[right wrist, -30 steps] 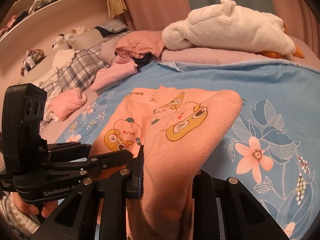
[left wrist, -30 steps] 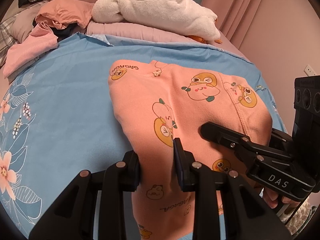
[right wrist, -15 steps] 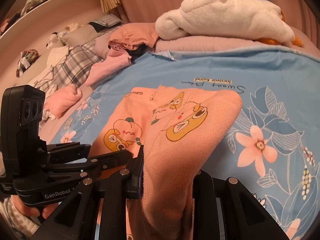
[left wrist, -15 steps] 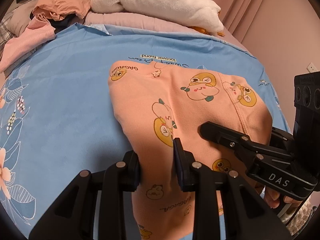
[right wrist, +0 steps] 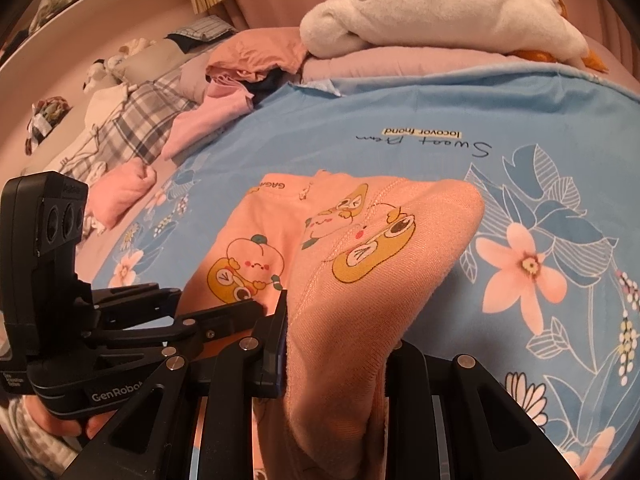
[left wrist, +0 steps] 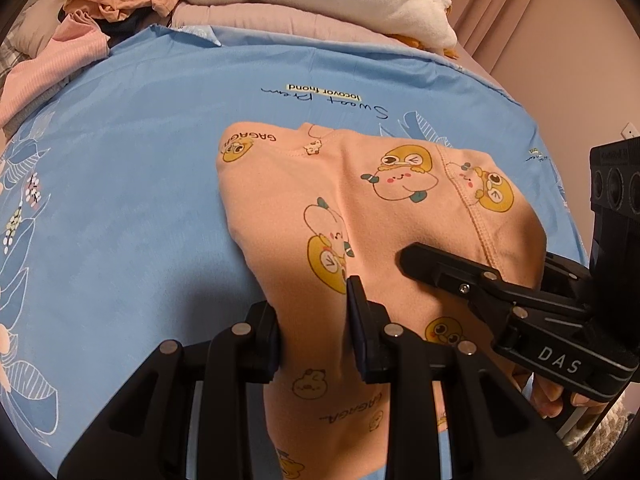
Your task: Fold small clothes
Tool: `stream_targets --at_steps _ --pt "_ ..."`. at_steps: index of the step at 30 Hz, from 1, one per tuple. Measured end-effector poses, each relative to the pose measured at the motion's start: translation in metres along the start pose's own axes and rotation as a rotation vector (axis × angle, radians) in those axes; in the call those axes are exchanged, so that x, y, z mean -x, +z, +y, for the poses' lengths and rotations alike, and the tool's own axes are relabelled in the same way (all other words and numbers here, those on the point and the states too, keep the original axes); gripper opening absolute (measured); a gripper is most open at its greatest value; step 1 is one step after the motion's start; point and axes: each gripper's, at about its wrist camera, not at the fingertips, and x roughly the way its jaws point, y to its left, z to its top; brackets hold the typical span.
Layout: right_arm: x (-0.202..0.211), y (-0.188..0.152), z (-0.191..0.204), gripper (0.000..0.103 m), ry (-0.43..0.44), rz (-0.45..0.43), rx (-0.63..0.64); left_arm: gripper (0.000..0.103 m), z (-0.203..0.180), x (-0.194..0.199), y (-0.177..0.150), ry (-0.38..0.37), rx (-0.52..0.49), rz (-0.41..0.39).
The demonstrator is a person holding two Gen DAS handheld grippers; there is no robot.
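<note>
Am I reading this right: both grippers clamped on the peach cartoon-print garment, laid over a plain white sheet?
Not quite. Both the left gripper and the right gripper are clamped on the peach cartoon-print garment, but the sheet under it is blue with a flower print, not plain white. Both wrist views show it; the right wrist view shows the pink flowers best.

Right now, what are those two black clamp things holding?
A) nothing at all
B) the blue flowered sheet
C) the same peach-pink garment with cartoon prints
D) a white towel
C: the left gripper and the right gripper each have a fold of the peach-pink garment pinched between their fingers, above the blue flowered sheet.
</note>
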Motion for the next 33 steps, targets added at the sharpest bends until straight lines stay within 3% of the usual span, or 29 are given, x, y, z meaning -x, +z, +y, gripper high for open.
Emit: stream_targets --at_steps 33 --pt "-0.018 -0.012 -0.029 0.027 0.030 0.064 -0.116 0.035 0.003 -0.016 -0.004 0.031 0.004 0.037"
